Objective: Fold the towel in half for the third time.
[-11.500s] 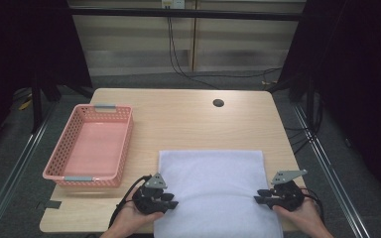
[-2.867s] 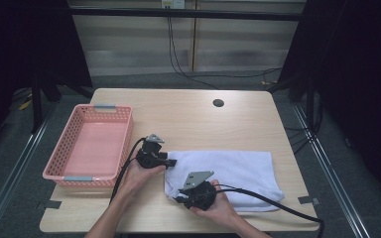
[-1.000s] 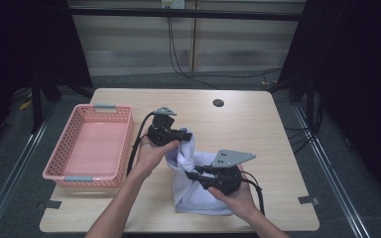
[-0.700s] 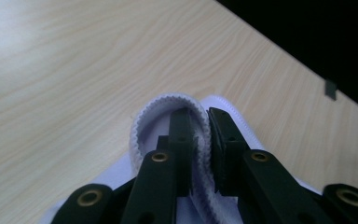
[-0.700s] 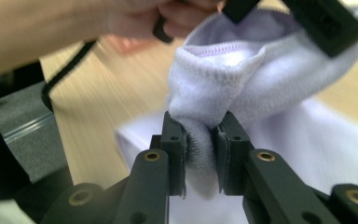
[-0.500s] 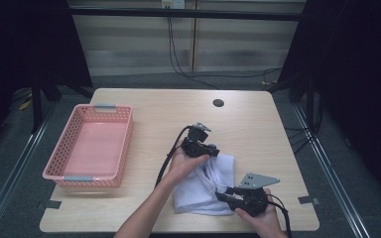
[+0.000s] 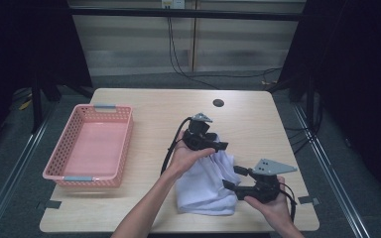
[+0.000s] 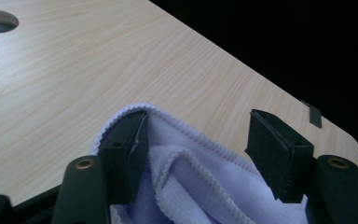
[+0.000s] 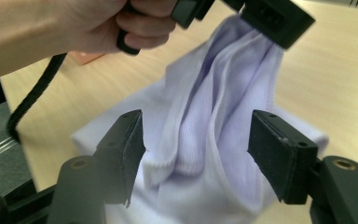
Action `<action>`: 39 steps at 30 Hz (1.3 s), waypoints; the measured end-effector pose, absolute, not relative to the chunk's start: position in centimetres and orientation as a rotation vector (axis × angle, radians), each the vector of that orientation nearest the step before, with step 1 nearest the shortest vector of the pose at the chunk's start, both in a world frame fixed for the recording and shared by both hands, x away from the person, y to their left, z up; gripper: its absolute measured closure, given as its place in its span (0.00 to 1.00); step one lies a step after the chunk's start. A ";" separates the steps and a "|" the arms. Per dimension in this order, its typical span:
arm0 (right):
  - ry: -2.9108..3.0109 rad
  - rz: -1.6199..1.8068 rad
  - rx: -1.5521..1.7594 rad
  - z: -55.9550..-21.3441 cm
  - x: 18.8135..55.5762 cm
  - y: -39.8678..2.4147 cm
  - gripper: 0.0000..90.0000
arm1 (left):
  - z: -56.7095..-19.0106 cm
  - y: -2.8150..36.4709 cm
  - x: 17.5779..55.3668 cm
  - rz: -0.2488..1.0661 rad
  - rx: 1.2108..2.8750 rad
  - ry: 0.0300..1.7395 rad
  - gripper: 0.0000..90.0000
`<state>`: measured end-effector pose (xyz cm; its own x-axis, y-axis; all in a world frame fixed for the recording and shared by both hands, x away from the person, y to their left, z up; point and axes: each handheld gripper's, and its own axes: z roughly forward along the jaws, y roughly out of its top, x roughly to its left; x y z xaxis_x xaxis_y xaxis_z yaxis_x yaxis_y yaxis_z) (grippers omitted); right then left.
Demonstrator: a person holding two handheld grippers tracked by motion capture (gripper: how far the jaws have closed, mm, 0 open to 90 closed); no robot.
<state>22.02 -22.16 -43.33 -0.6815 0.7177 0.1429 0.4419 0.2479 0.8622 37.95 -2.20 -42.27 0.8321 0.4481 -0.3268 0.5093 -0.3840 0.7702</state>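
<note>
Dark curtains and a grey floor ring the pale wooden worktop (image 7: 144, 106), with a pink plastic mesh basket (image 7: 90, 146) off to one side. On the bare wood lies the white ribbed cloth (image 7: 203, 186), folded into a narrow stack.

The left gripper (image 7: 217, 146) sits at the far end of the fold; its jaws have just been opening and now stand apart, a hemmed edge of cloth (image 8: 191, 168) lying loose between them and brushing one pad. The right gripper (image 7: 230, 179) at the near end has likewise been opening, its jaws spread with the cloth (image 9: 205, 154) just ahead of them, unpinched.

To finish this release cleanly, both should draw straight back off the hems without snagging, so the fold stays squared.
</note>
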 end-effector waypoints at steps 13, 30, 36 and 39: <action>2.379 1.207 1.171 -47.2 24.8 -20.5 0.89 | -43.0 -4.1 38.8 -0.131 2.060 0.721 0.41; 2.294 1.157 1.353 -46.7 22.5 -25.2 0.53 | -43.0 0.3 35.2 -0.068 2.102 0.667 0.42; 2.239 1.210 1.276 -44.9 26.1 -24.8 0.42 | -44.2 2.9 31.6 -0.068 2.176 0.617 0.54; 2.250 1.262 1.259 -44.2 29.4 -23.6 0.38 | -44.7 3.4 29.6 -0.115 2.188 0.568 0.53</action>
<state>29.45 -23.57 -44.17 -0.5856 0.7929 0.1685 0.5572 0.2427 0.7941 29.62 3.35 -44.70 0.8924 0.3588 -0.2736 0.4368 -0.5351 0.7231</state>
